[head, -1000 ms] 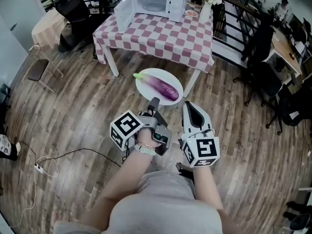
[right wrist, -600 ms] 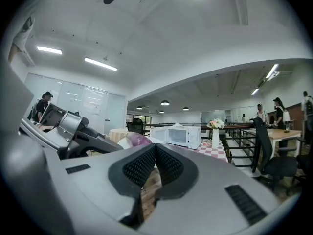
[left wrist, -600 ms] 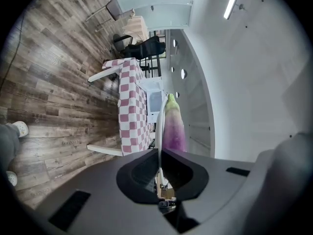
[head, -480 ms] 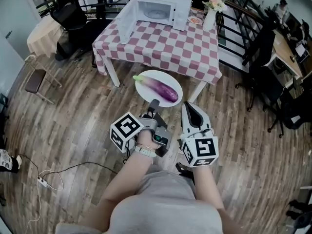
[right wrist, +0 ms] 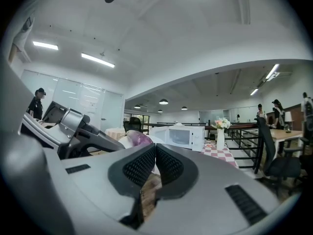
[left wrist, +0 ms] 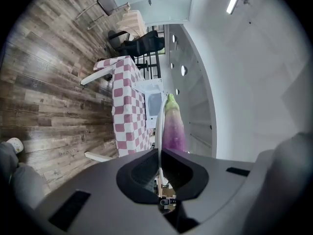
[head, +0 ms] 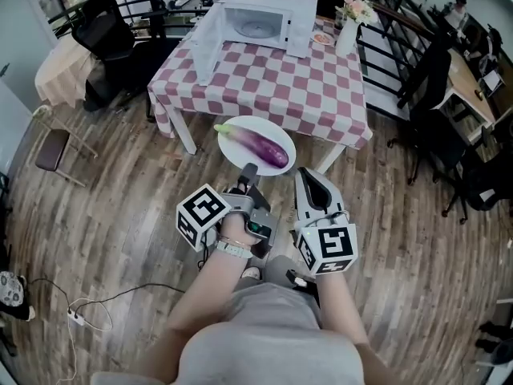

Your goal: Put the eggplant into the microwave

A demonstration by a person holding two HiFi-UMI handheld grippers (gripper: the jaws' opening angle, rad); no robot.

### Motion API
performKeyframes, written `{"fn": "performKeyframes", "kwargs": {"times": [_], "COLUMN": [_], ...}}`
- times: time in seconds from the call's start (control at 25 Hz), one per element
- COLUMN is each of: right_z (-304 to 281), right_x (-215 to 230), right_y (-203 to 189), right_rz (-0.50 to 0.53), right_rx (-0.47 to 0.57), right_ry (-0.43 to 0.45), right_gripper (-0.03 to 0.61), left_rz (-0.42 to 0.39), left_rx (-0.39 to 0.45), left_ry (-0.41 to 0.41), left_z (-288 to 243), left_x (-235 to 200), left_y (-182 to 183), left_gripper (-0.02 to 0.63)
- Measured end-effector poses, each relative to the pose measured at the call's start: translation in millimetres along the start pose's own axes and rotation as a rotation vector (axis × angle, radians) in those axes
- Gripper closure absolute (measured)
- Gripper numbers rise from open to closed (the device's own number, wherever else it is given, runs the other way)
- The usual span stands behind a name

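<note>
The only print I can make out is the black-and-white square marker on each cube, one on the left cube [head: 200, 215] and one on the right cube [head: 329, 249]. The eggplant [head: 260, 144] is glossy and deep purple, paler toward its neck, with a light green cap at one end and a rounded, darker butt at the other. It lies flat on a white plate [head: 268, 129], and in the head view its long axis runs on a diagonal: the green cap points to the upper left and the butt to the lower right, toward the right tool [head: 307, 175]. My left tool [head: 250, 169] is clenched on the near rim of that plate; in the left gripper view the thin white edge stands pinched between the pads, with the eggplant just beyond it. The right tool has its jaws pressed together with nothing between them, and it sits just beside the plate's near right edge. The plate hangs above the wood floor [head: 112, 183] at the near edge of the desk [head: 321, 95], which wears a pink-and-white checked cloth. The white microwave [head: 264, 18] stands at the far side of that desk with its door [head: 207, 42] swung open, well apart from the eggplant, and a vase of flowers [head: 346, 30] stands to its right.
</note>
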State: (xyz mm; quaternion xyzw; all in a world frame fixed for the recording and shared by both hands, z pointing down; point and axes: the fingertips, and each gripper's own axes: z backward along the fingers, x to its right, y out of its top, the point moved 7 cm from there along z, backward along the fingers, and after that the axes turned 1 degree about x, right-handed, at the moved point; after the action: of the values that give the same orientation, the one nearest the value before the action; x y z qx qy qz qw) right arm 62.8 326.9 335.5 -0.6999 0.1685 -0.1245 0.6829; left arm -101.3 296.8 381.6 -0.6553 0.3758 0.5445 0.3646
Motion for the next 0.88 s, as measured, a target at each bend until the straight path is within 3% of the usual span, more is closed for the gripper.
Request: {"fn": "performKeyframes", "kwargs": {"times": [0.88], "right_z": [-146.9], "right_x": [56.7], "right_y": [-13.9], "right_rz": [-0.009], "right_rx": [-0.026], "right_ry": [0.061], "right_gripper": [0.552], "left_rz": [0.010], "left_rx": [0.041], "left_ry": [0.020], "left_z": [-126.1], "left_x": [-0.5], "left_y": [75.4], "left_gripper": [0.595]}}
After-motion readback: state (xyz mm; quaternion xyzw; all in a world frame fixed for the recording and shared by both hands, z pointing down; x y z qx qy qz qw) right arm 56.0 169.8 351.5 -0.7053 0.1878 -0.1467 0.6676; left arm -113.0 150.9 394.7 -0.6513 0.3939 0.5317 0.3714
